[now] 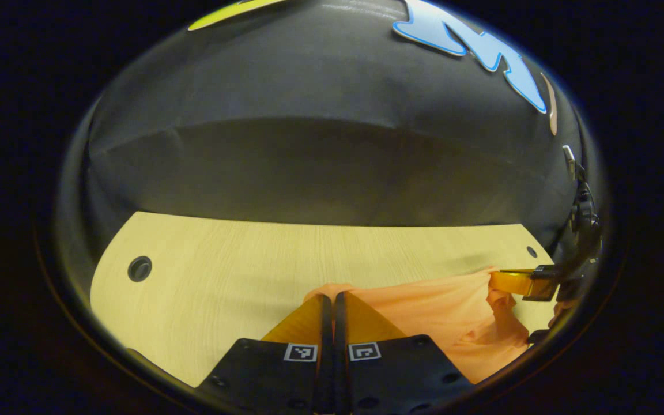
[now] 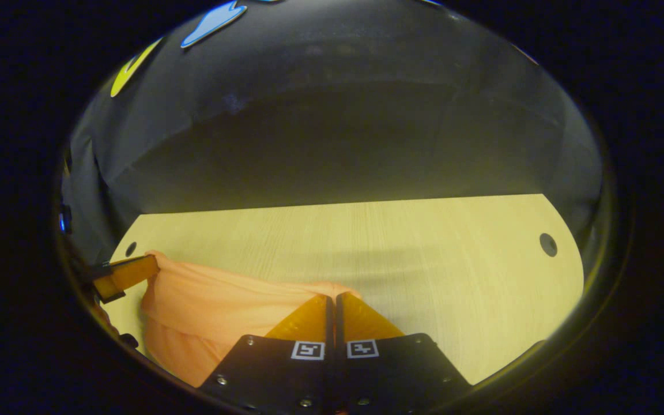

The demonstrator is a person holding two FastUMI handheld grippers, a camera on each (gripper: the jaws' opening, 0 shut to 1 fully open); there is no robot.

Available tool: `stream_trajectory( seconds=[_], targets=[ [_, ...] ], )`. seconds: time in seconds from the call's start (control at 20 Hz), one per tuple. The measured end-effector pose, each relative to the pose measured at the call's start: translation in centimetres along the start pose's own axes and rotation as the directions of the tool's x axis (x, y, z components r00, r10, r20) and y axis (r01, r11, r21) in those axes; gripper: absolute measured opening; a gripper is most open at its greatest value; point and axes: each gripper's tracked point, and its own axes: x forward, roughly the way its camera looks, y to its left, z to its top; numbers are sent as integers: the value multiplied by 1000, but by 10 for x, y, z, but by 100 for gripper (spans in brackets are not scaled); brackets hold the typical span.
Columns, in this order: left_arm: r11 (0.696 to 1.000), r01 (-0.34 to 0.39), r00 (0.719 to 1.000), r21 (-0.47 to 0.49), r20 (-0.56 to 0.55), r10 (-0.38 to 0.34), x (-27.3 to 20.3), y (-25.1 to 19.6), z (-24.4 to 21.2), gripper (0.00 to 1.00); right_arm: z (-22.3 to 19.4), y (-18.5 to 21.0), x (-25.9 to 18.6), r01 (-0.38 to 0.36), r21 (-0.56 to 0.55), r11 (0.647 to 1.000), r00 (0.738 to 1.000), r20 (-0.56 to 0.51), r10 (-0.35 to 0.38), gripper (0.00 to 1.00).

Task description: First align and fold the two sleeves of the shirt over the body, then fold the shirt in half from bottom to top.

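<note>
An orange shirt is stretched between the two grippers above the pale wooden table. In the left gripper view my left gripper is shut on one end of the shirt's upper edge, and the right gripper pinches the other end at the far right. In the right gripper view my right gripper is shut on the shirt, whose edge runs left to the left gripper. The cloth sags in folds below the held edge. Sleeves are not distinguishable.
The table has a round cable hole near one far corner and another hole near the other. The black cloth wall rises right behind the table's far edge.
</note>
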Motion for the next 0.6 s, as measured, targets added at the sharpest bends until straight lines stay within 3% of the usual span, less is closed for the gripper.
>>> stream_trajectory(
  seconds=[0.25,0.3,0.35,0.4,0.45,0.5,0.55,0.6],
  targets=[
    [1000,20,1000,-12,-18,-20,2,-3,-7,7,-2,-1,1,7,-15,1000,1000,2,-7,2],
    [1000,7,1000,-2,-26,-7,0,-1,-10,13,-4,0,3,8,-17,1000,1000,-4,-8,5],
    [1000,2,1000,6,-31,-2,0,0,-10,25,-6,-1,4,11,-20,1000,1000,-8,-11,5],
    [1000,-10,1000,10,-30,11,-1,3,-9,36,-5,-2,1,9,-21,1000,1000,-5,-9,11],
    [1000,-13,1000,7,-23,13,-5,3,-5,34,-3,1,-1,1,-18,1000,1000,-1,-1,37],
    [1000,-5,1000,2,-10,5,-9,1,0,52,-1,0,-6,6,-17,1000,1000,7,-6,62],
    [1000,-18,1000,4,6,18,-15,3,6,71,5,1,-10,9,-18,1000,1000,15,-8,74],
    [1000,-19,1000,9,16,18,-18,3,11,99,8,-1,-13,17,-19,1000,1000,22,-17,69]
  ],
)
